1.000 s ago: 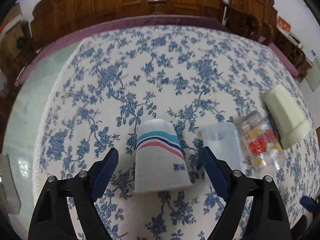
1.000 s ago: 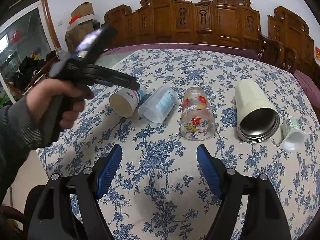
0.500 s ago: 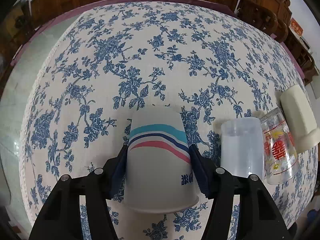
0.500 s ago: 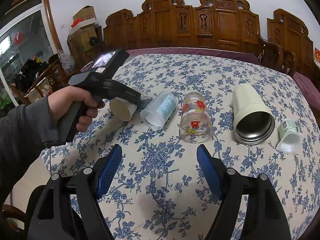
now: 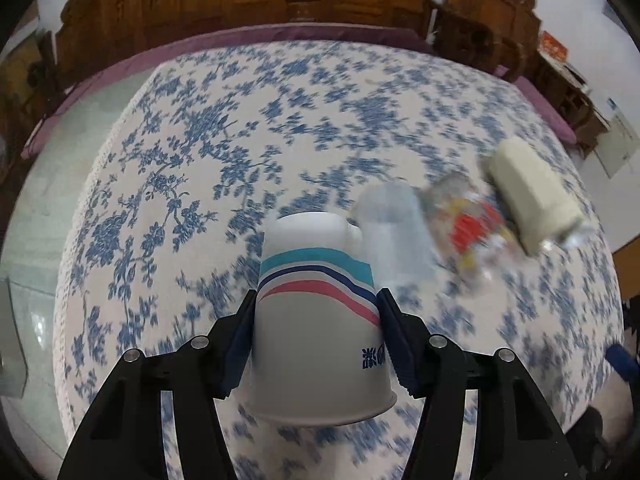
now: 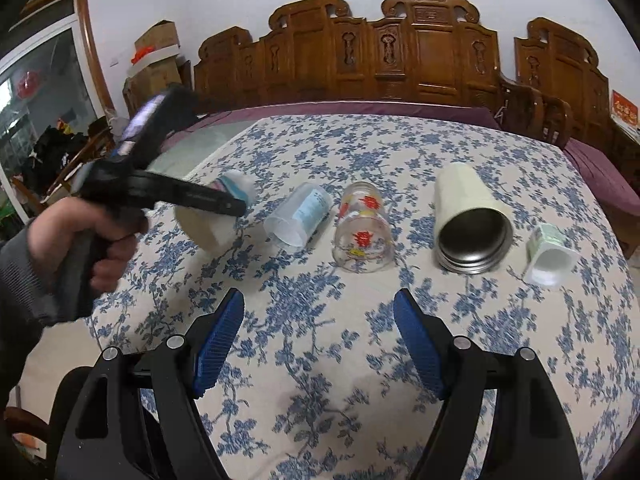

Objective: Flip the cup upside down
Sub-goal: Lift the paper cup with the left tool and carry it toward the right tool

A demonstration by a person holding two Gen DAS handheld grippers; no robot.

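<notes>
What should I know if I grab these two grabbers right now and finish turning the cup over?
Left gripper: shut on the paper cup, lifted off the tablecloth.
Right gripper: open, holding nothing, above the cloth.
Lying on their sides in a row: plastic cup, glass, steel mug, small white cup.
Done: cup picked up.
Left: turn it mouth down and set it on the cloth.

Left gripper (image 5: 316, 332) clamped on the paper cup (image 5: 320, 320) — right gripper (image 6: 318, 340) idle.
Left fingers (image 5: 394, 336) pressed flat against both sides of the cup wall, lifted off the cloth, handle gripped in a sleeved left hand (image 6: 84, 240). Right jaws spread wide, held low and level — nothing between them.
</notes>
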